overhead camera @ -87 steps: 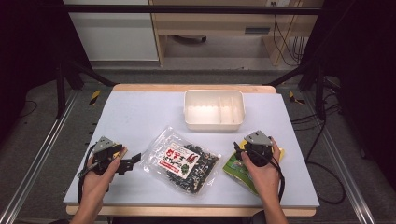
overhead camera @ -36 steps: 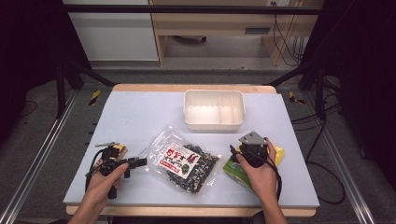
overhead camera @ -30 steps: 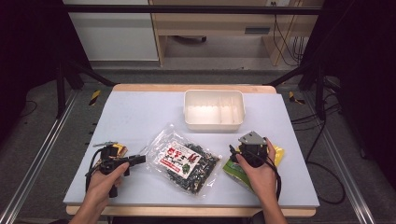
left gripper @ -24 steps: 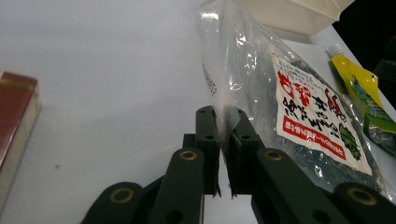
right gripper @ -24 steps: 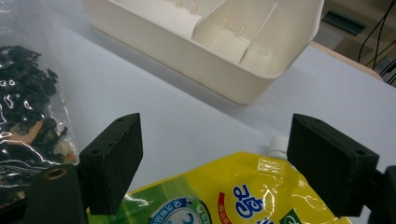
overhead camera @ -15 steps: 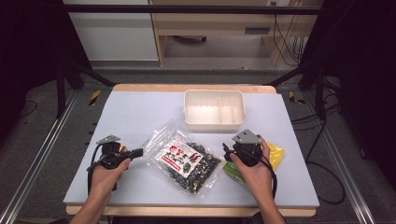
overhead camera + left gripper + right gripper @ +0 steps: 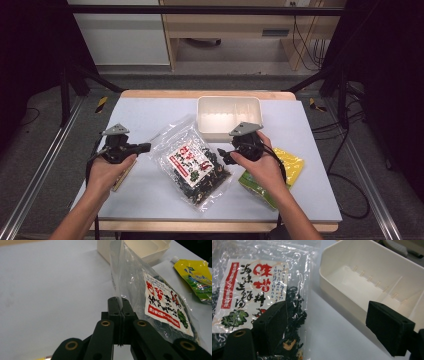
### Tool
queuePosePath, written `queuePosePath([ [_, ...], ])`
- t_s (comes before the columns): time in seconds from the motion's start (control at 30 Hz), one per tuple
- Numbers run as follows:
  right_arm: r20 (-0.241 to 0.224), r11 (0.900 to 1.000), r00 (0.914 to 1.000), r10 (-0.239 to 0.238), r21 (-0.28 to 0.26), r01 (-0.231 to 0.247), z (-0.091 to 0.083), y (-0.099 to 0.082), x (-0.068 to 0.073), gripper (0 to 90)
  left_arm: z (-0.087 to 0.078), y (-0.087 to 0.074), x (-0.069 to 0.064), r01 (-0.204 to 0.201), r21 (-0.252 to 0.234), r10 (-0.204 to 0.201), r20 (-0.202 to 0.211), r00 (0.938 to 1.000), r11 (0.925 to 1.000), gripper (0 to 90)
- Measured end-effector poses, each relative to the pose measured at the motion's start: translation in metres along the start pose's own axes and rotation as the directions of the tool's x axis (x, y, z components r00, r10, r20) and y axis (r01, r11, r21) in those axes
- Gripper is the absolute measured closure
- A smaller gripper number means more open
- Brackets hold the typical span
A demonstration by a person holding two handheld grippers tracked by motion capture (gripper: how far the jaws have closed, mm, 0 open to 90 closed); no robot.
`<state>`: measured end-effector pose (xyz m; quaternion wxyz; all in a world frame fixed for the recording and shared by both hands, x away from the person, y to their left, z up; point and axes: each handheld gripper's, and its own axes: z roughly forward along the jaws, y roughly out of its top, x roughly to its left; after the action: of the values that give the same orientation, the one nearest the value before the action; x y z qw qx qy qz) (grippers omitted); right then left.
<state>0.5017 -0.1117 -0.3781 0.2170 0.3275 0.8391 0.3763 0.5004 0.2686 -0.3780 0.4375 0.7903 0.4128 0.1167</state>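
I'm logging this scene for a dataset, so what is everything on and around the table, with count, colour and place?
Seaweed bag: one, clear plastic with dark contents and a white-and-red label, middle of the table, its left edge lifted.
Tray: one, cream, empty, at the far middle of the table.
Pouch: one, yellow and green, near right, partly under the right hand.
Table: one, pale grey top with a wooden edge.
Left gripper: one, black, jaws shut on the seaweed bag's clear edge.
Right gripper: one, black, jaws open at the bag's right side, one jaw against the bag.
Hands: two, coming in from the near edge, each holding a gripper.
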Motion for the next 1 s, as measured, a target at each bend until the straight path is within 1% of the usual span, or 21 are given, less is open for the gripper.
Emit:
queuePosePath([
  [0.03, -0.019, 0.9998, 0.9998, 0.002, 0.019, -0.002, 0.000, 0.005, -0.001, 17.4, 0.000, 0.000, 0.000, 0.000, 0.000, 0.000, 0.000, 1.0000, 1.0000, 89.2],
  [0.07, -0.032, 0.9994, 0.9995, 0.001, 0.033, 0.000, 0.000, 0.010, -0.003, 16.6, -0.002, 0.006, -0.001, -0.015, 0.002, 0.015, 0.004, 0.9999, 0.9999, 89.3],
  [0.1, -0.032, 0.9994, 0.9995, 0.001, 0.033, 0.000, 0.000, 0.010, -0.003, 16.6, -0.004, 0.012, -0.001, -0.030, 0.002, 0.030, 0.006, 0.9995, 0.9995, 89.3],
  [0.13, -0.041, 0.9989, 0.9992, -0.001, 0.047, 0.003, 0.000, 0.015, -0.004, 16.0, -0.006, 0.019, -0.002, -0.048, 0.006, 0.048, 0.006, 0.9988, 0.9988, 89.2],
  [0.17, -0.046, 0.9982, 0.9987, -0.021, 0.056, 0.024, -0.003, 0.026, -0.007, 15.5, -0.008, 0.030, -0.004, -0.076, 0.008, 0.076, 0.012, 0.9970, 0.9971, 89.3],
  [0.23, -0.063, 0.9982, 0.9976, -0.029, 0.051, 0.032, -0.007, 0.037, -0.010, 13.7, -0.010, 0.041, -0.006, -0.111, 0.011, 0.111, 0.015, 0.9937, 0.9937, 89.3],
  [0.27, -0.060, 0.9980, 0.9974, -0.041, 0.045, 0.044, -0.009, 0.042, -0.012, 14.0, -0.011, 0.047, -0.007, -0.120, 0.013, 0.120, 0.018, 0.9926, 0.9927, 89.3],
  [0.3, -0.060, 0.9980, 0.9974, -0.041, 0.045, 0.044, -0.009, 0.042, -0.012, 14.0, -0.011, 0.047, -0.007, -0.120, 0.013, 0.120, 0.018, 0.9926, 0.9927, 89.3],
  [0.33, -0.054, 0.9970, 0.9971, -0.054, 0.053, 0.057, -0.012, 0.047, -0.013, 14.2, -0.012, 0.055, -0.009, -0.147, 0.017, 0.146, 0.026, 0.9889, 0.9890, 89.3],
  [0.37, -0.044, 0.9956, 0.9960, -0.077, 0.049, 0.080, -0.016, 0.054, -0.015, 15.1, -0.012, 0.058, -0.010, -0.153, 0.020, 0.153, 0.025, 0.9880, 0.9880, 89.3],
  [0.4, -0.037, 0.9949, 0.9955, -0.087, 0.047, 0.089, -0.018, 0.057, -0.016, 15.6, -0.012, 0.062, -0.012, -0.162, 0.024, 0.162, 0.025, 0.9865, 0.9865, 89.3],
  [0.43, -0.037, 0.9935, 0.9939, -0.103, 0.044, 0.105, -0.024, 0.065, -0.018, 16.0, -0.013, 0.072, -0.015, -0.196, 0.027, 0.196, 0.029, 0.9803, 0.9802, 89.3],
  [0.5, -0.035, 0.9928, 0.9929, -0.113, 0.034, 0.115, -0.030, 0.074, -0.021, 18.2, -0.012, 0.080, -0.019, -0.229, 0.036, 0.228, 0.031, 0.9731, 0.9727, 89.3],
  [0.53, -0.042, 0.9907, 0.9908, -0.129, 0.038, 0.130, -0.033, 0.077, -0.022, 19.2, -0.012, 0.084, -0.022, -0.240, 0.038, 0.238, 0.035, 0.9705, 0.9701, 89.3],
  [0.57, -0.046, 0.9876, 0.9879, -0.149, 0.044, 0.150, -0.035, 0.080, -0.023, 19.6, -0.012, 0.088, -0.024, -0.246, 0.037, 0.245, 0.040, 0.9688, 0.9685, 89.3],
  [0.67, -0.048, 0.9789, 0.9799, -0.194, 0.057, 0.196, -0.041, 0.089, -0.025, 20.3, -0.012, 0.097, -0.032, -0.276, 0.037, 0.274, 0.048, 0.9606, 0.9605, 89.3],
  [0.77, -0.062, 0.9731, 0.9735, -0.220, 0.055, 0.224, -0.047, 0.095, -0.025, 21.4, -0.012, 0.105, -0.040, -0.300, 0.035, 0.298, 0.054, 0.9530, 0.9532, 89.3],
  [0.8, -0.058, 0.9703, 0.9707, -0.233, 0.053, 0.236, -0.049, 0.097, -0.024, 21.9, -0.012, 0.107, -0.043, -0.307, 0.033, 0.305, 0.055, 0.9506, 0.9510, 89.3],
  [0.87, -0.063, 0.9686, 0.9685, -0.241, 0.047, 0.244, -0.052, 0.099, -0.023, 22.0, -0.012, 0.112, -0.049, -0.319, 0.028, 0.317, 0.060, 0.9465, 0.9472, 89.3],
  [0.93, -0.065, 0.9648, 0.9641, -0.258, 0.038, 0.260, -0.055, 0.101, -0.022, 24.1, -0.012, 0.116, -0.054, -0.339, 0.028, 0.337, 0.064, 0.9393, 0.9403, 89.3],
  [1.0, -0.060, 0.9617, 0.9610, -0.270, 0.032, 0.272, -0.058, 0.103, -0.023, 25.6, -0.011, 0.120, -0.059, -0.351, 0.025, 0.349, 0.072, 0.9344, 0.9359, 89.2],
])
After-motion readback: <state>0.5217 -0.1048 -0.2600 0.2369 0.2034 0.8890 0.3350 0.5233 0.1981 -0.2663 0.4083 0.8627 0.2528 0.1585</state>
